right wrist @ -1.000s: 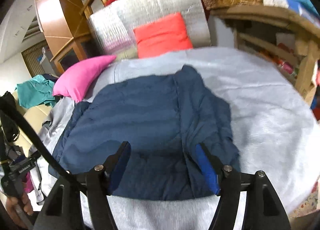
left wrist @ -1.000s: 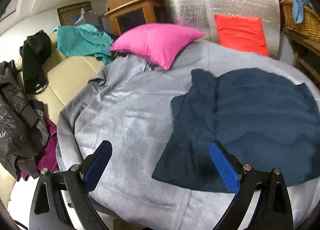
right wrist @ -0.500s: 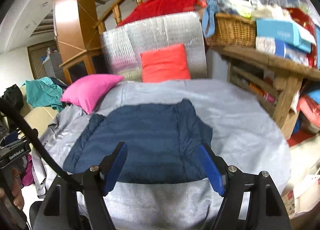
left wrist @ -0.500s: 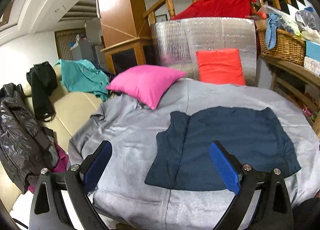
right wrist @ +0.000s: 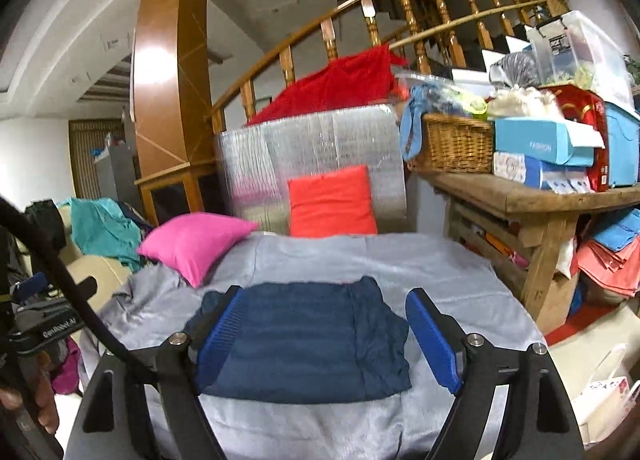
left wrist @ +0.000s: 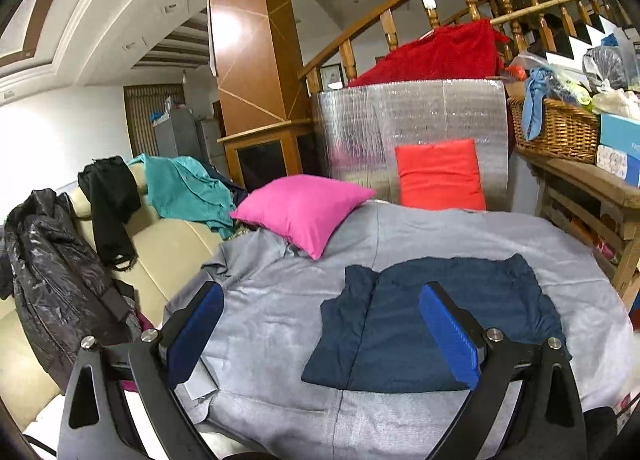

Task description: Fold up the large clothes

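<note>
Navy garment (left wrist: 436,324), folded into a flat rectangle, lies in the lower centre of both wrist views on a grey cover (left wrist: 280,300) spread over the bed. Nearest the lens, the left claw (left wrist: 320,336) stands released above the cover, nothing between its blue pads (left wrist: 450,336). The right claw (right wrist: 320,336) is spreading wider, its pads clear of the cloth with only air between them. Beyond the garment, a pink cushion (left wrist: 304,211) rests at the cover's upper left edge. Farther back, an orange cushion (left wrist: 440,175) leans against a silver foil panel (left wrist: 408,127), a red cloth (left wrist: 440,55) draped over its top. A wicker basket (right wrist: 456,143) sits on a wooden shelf at the upper right.
</note>
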Action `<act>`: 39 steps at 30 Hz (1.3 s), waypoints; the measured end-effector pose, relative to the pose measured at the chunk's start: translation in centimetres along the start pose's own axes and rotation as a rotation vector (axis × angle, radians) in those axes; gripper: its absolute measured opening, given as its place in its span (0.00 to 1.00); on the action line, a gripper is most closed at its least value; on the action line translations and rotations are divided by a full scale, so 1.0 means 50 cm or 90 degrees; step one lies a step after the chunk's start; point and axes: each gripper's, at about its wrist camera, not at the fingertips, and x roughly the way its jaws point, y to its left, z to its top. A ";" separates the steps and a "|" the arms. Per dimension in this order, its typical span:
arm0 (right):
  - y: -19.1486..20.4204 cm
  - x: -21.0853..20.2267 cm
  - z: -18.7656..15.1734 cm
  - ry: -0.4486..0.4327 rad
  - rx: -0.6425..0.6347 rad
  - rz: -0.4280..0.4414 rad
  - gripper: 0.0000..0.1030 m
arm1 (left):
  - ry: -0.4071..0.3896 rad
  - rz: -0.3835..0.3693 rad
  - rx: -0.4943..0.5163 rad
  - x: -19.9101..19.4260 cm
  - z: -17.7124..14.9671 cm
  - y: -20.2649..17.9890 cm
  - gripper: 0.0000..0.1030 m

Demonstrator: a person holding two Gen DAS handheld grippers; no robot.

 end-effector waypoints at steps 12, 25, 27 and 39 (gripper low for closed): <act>0.008 -0.035 0.007 -0.017 0.015 -0.001 0.84 | -0.042 0.009 -0.015 -0.067 0.026 0.012 1.00; 0.028 -0.028 -0.006 -0.003 0.008 0.008 0.84 | -0.045 0.007 -0.009 -0.073 0.025 0.010 1.00; 0.031 -0.026 -0.007 -0.001 0.006 0.010 0.84 | -0.045 0.006 -0.011 -0.072 0.025 0.011 1.00; 0.037 -0.020 -0.009 0.003 0.002 0.014 0.84 | -0.039 0.014 -0.015 -0.072 0.025 0.014 1.00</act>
